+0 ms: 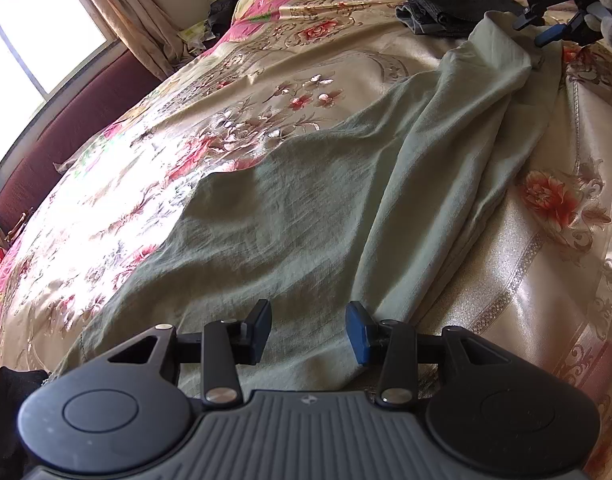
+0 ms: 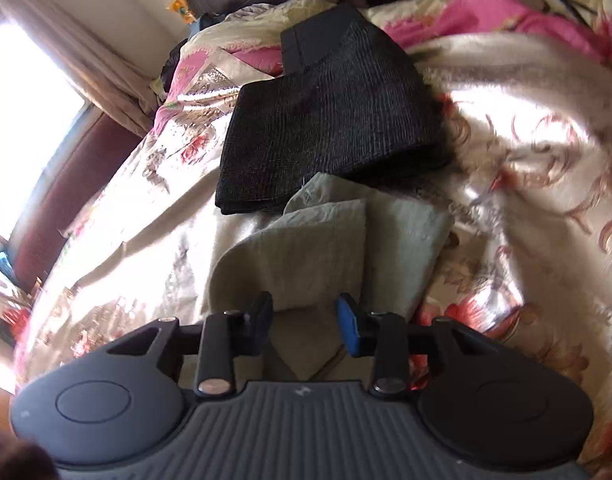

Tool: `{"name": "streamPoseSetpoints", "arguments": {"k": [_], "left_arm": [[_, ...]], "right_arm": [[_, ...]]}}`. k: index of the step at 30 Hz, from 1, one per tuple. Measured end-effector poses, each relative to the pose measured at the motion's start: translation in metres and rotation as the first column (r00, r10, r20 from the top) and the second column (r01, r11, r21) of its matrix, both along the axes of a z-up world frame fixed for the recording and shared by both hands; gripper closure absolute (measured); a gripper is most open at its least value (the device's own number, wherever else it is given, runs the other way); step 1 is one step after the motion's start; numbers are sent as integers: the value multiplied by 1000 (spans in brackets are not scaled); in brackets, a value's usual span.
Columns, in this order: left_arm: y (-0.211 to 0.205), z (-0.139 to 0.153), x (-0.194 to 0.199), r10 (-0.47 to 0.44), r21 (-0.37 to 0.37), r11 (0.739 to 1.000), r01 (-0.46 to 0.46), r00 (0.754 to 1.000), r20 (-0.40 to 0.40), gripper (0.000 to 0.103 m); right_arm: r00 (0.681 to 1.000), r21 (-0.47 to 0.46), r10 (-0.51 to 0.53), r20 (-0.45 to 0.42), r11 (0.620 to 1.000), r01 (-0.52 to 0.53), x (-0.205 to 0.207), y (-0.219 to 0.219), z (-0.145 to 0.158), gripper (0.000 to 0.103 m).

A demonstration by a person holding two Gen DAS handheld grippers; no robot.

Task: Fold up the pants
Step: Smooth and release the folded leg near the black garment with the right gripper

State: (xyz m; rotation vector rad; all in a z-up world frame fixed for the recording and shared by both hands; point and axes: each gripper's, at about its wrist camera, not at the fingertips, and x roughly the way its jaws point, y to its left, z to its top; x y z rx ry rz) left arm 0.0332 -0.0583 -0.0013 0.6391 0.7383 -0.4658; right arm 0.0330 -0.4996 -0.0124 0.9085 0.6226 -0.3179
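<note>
The green pants (image 1: 290, 216) lie flat under both open grippers, left (image 1: 308, 330) at the waist, right (image 2: 305, 322) over the leg ends; next, pinch and fold

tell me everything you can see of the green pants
The green pants are pale sage, of thin, wrinkled woven cloth, and lie stretched along the floral bedspread. One long edge is folded over. The far end touches a folded black garment. The left gripper stands open over the near end.
</note>
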Motion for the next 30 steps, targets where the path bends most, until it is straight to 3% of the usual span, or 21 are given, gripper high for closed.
{"name": "streamPoseSetpoints", "arguments": {"k": [5, 12, 16, 23, 26, 27, 28, 30], "left_arm": [[1, -2, 1, -1, -13, 1000, 1, 1000, -2, 48], [1, -1, 1, 3, -15, 1000, -3, 1000, 0, 48], [1, -1, 2, 4, -19, 1000, -4, 1000, -4, 48], [-2, -2, 3, -2, -13, 1000, 2, 1000, -4, 48], [-2, -1, 3, -3, -12, 1000, 3, 1000, -4, 48], [-2, -1, 3, -3, -13, 1000, 3, 1000, -5, 48], [-2, -1, 3, -3, -15, 1000, 2, 1000, -5, 48], [-1, 0, 4, -1, -23, 1000, 0, 1000, -10, 48]], "right_arm": [[1000, 75, -10, -1, 997, 10, -2, 2, -7, 65], [983, 203, -178, 49, 965, 164, 8, -15, -30, 65], [958, 295, -267, 101, 928, 227, -3, -22, -38, 66], [972, 207, -233, 43, 953, 219, 9, -17, -38, 66], [969, 265, -242, 47, 939, 222, 18, -24, -42, 66], [971, 257, -233, 51, 943, 212, 20, -25, -40, 73], [972, 233, -227, 57, 950, 208, 20, -26, -37, 101], [970, 241, -227, 86, 949, 201, 15, -28, -30, 101]]}}
